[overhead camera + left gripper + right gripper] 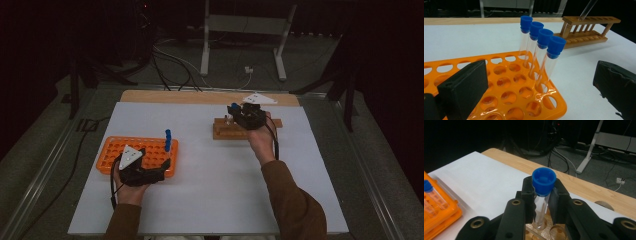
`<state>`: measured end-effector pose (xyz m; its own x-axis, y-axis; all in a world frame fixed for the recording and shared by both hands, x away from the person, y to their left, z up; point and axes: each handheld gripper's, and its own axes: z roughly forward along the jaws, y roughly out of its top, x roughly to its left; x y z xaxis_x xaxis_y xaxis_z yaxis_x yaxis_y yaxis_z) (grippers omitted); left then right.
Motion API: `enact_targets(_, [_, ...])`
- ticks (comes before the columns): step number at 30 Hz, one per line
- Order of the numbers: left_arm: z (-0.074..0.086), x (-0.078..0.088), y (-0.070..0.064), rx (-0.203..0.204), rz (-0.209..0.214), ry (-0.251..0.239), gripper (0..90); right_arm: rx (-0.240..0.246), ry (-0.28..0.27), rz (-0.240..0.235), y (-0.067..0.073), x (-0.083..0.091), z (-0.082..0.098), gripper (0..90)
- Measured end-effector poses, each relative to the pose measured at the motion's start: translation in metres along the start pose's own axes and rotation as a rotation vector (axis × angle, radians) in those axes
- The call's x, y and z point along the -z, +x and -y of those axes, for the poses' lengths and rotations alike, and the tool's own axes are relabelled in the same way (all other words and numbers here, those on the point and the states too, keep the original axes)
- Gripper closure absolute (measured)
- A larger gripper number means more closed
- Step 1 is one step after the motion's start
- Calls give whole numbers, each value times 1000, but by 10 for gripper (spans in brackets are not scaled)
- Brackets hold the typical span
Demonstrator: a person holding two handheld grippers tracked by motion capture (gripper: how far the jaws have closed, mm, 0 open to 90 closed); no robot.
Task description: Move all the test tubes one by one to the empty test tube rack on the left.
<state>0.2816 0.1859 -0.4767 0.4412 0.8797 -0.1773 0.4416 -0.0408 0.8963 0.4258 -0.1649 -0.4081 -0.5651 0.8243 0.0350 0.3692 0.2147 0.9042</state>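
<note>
My right gripper (pixel 543 195) is shut on a clear test tube with a blue cap (pixel 544 180), gripping it just under the cap. The tube's lower end stands in a hole of the wooden rack (pixel 541 230). From above, that gripper (pixel 239 114) hovers over the wooden rack (pixel 220 131) at the table's far side. My left gripper (pixel 541 82) is open, its pads (pixel 465 87) wide apart over the orange rack (pixel 506 100). Several blue-capped tubes (pixel 541 53) lean in a row in that rack's near corner. In the high view my left gripper (pixel 142 167) rests at the orange rack (pixel 112 150).
A white mat (pixel 210 170) covers the table, with a wooden edge (pixel 175 96) at the far side. Beyond it are cables and a white stand's legs (pixel 205 55) on the floor. The mat lies bare between the two racks.
</note>
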Motion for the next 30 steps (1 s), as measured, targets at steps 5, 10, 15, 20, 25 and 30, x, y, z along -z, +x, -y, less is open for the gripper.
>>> enact_targets(5, [0, 0, 0, 2, 2, -1, 7, -2, -10, -11, -1, 7, -2, 770])
enact_targets(10, [0, -1, -1, -4, 4, 0, 7, 16, -7, -21, 0, 12, -3, 770])
enact_targets(15, [0, -1, -2, -12, 9, 4, 7, 22, 2, -46, 2, 17, -2, 770])
enact_targets(20, [0, -1, -3, -15, 9, 1, 7, 24, 13, -82, 8, 19, 3, 769])
enact_targets(25, [-1, -1, -5, -26, 7, -4, 7, 18, 31, -111, 13, 20, 8, 769])
enact_targets(30, [-3, -1, -9, -46, 5, -12, 7, 16, 51, -135, 19, 20, 13, 769])
